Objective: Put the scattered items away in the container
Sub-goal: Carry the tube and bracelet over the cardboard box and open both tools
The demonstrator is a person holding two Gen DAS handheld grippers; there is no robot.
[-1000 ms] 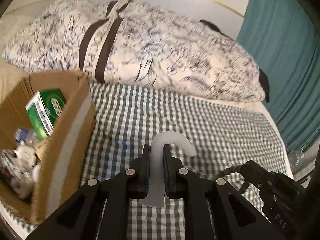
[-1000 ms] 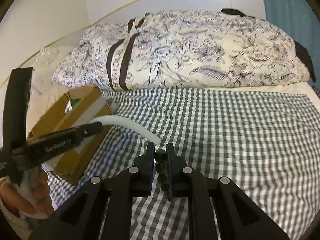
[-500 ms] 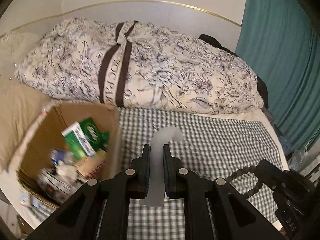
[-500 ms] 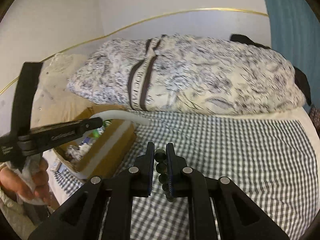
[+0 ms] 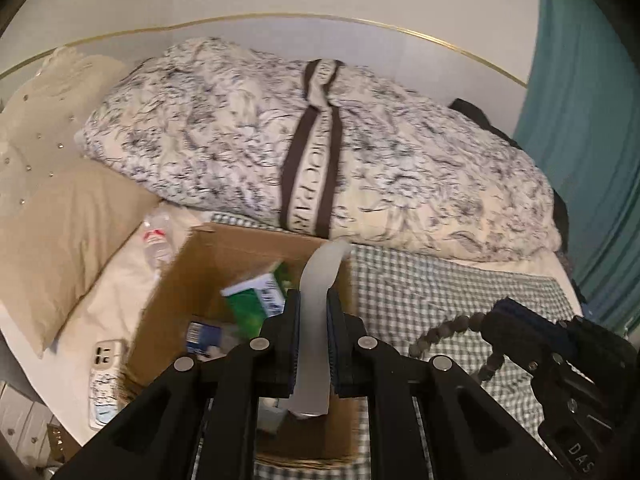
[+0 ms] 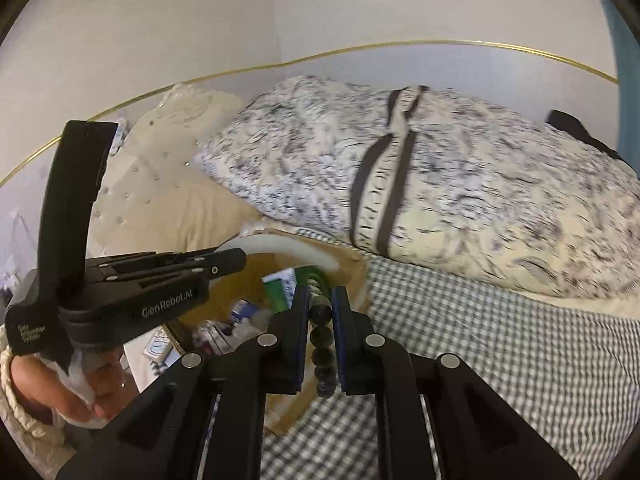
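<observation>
My left gripper [image 5: 313, 300] is shut on a white curved plastic hook [image 5: 318, 280] and holds it above the open cardboard box [image 5: 188, 276]. The box holds a green carton [image 5: 256, 300] and several small items. My right gripper [image 6: 321, 300] is shut on a string of dark beads [image 6: 322, 340], just right of the box [image 6: 356, 268]. The beads [image 5: 448, 328] and right gripper [image 5: 520, 332] show at the right of the left wrist view. The left gripper [image 6: 236, 260] with the hook [image 6: 292, 250] shows over the box in the right wrist view.
The box sits on a green checked sheet [image 5: 440, 280]. A floral rolled duvet [image 5: 320, 152] lies behind it, beige pillows [image 5: 60, 220] to the left. A plastic bottle [image 5: 156, 240] and a white remote-like item [image 5: 104, 380] lie left of the box. A teal curtain [image 5: 592, 120] hangs at right.
Both grippers have moved left with their loads. The left gripper with the hook is now over the box opening, and the right gripper with the beads has come up to the box's edge.
</observation>
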